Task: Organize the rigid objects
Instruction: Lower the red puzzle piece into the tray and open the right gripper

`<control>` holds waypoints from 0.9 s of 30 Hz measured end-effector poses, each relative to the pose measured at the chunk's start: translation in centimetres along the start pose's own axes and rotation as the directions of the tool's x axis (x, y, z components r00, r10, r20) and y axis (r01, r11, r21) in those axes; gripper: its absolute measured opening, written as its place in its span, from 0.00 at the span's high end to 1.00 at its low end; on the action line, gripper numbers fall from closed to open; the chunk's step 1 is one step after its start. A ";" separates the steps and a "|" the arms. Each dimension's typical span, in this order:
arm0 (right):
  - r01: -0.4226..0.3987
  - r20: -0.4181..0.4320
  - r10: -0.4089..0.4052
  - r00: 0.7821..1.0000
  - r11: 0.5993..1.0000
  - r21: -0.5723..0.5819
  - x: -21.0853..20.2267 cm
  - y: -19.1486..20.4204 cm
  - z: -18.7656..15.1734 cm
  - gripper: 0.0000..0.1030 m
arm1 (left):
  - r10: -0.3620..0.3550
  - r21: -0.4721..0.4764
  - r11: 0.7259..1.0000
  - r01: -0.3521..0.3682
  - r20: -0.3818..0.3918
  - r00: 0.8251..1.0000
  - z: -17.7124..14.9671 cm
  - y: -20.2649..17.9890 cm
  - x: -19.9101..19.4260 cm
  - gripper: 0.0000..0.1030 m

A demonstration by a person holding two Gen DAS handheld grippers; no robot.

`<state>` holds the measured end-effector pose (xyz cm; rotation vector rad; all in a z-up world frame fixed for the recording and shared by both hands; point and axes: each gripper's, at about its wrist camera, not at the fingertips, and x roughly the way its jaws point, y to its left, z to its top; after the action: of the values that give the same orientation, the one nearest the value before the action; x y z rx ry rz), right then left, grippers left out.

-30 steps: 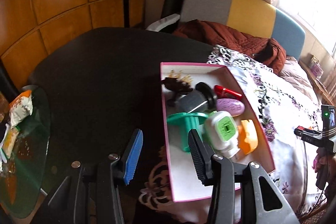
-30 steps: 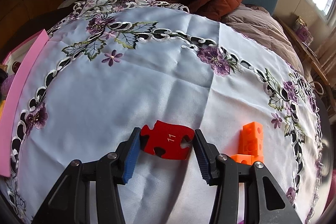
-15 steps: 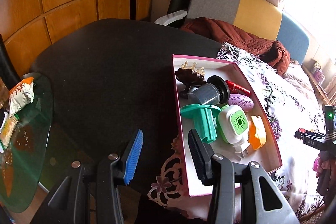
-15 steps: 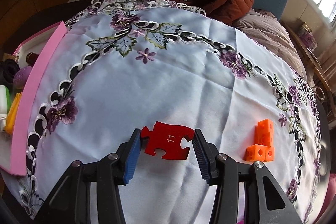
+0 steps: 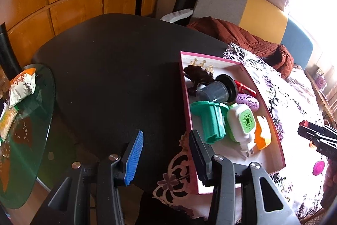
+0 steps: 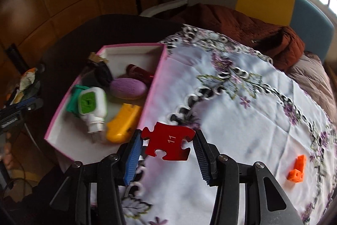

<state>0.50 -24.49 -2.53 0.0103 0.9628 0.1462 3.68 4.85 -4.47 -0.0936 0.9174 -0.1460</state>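
Right gripper [image 6: 167, 146]: jaws clamped on red puzzle piece [image 6: 168, 143], marked "11", pads pressing its two side edges. Piece held clear above white floral cloth [image 6: 242, 119], just beside the near right wall of pink-rimmed box [image 6: 154, 85]. Some motion blur in the right wrist view.

Left gripper [image 5: 166, 154]: jaws apart, nothing between them. Hovers over dark surface [image 5: 115, 77] at the box's left near corner; right pad overlaps the box's near edge in the left wrist view, contact impossible to tell.

Box contents, packed toward the middle and far end:
- green cup-shaped item [image 5: 210, 119], on its side
- white plug-in device with green face [image 5: 242, 121], touching the green item
- orange-yellow piece [image 5: 262, 132], against the right wall
- purple oval [image 5: 247, 102]
- grey cylinder with black cap [image 5: 219, 91]
- dark brown figurine [image 5: 198, 75], at far end
- red item [image 5: 245, 88], partly hidden behind the cylinder

Near end of box floor bare white.

Outside the box: orange linked cubes [image 6: 298, 169] on the cloth, well apart to the right. Small pink round thing [image 5: 318, 168] on the cloth, too small to identify. Glass side table [image 5: 27, 140] at left with snack packets [image 5: 21, 85].
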 end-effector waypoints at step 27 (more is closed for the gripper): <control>-0.104 -0.107 0.090 0.990 0.987 -0.125 10.5 12.0 1.6 0.52 | 0.015 -0.050 0.999 -0.016 -0.026 1.000 -0.9 2.5 1.1 0.56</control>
<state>6.25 -11.18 -9.34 -0.0710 1.0524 0.3018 3.85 7.09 -6.21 -0.1318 0.9477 -0.1098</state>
